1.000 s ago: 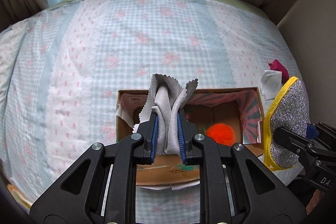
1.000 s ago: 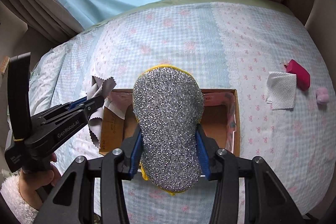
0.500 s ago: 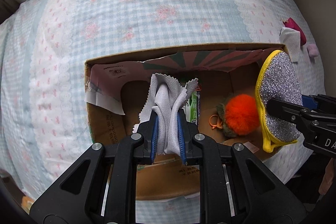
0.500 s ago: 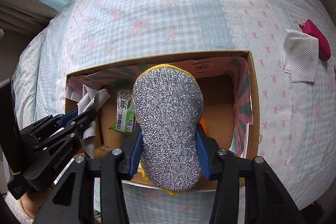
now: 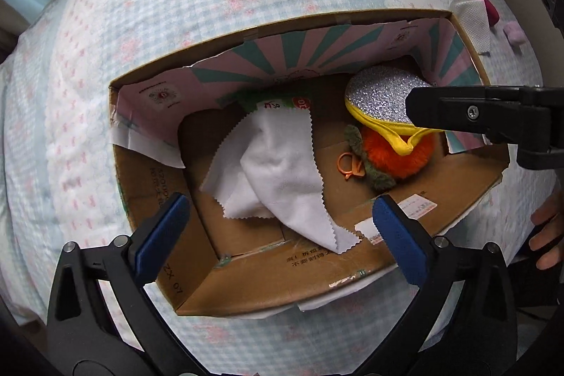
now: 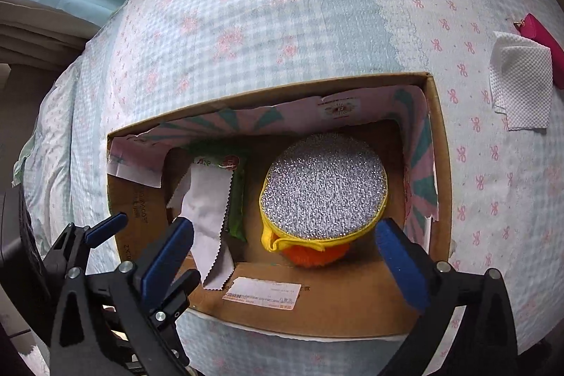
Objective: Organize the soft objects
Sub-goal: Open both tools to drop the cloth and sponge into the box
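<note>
An open cardboard box (image 5: pixel 282 23) sits on the bed. My left gripper (image 5: pixel 280 210) hovers over it pointing down, its jaws opening wide. The white zigzag-edged cloth (image 5: pixel 275 171) lies loose on the box floor below them, touching neither pad. My right gripper (image 6: pixel 284 229) is also opening over the box's right half. The silver glitter sponge with a yellow rim (image 6: pixel 324 192) rests free on an orange pompom (image 6: pixel 310 252), clear of both pads. A green wipes packet (image 6: pixel 236 199) lies partly under the cloth (image 6: pixel 204 199).
The box stands on a checked, flowered bedcover (image 6: pixel 282 6). To the right of the box lie a white paper towel (image 6: pixel 521 83), a red pouch (image 6: pixel 543 37) and a small pink item (image 5: pixel 514 32). A person's hand (image 5: pixel 546 235) shows at the right edge.
Both grippers sank toward the box and their jaws sprang apart. The cloth dropped out of the left one and the sponge out of the right one, and both now lie in the box.
</note>
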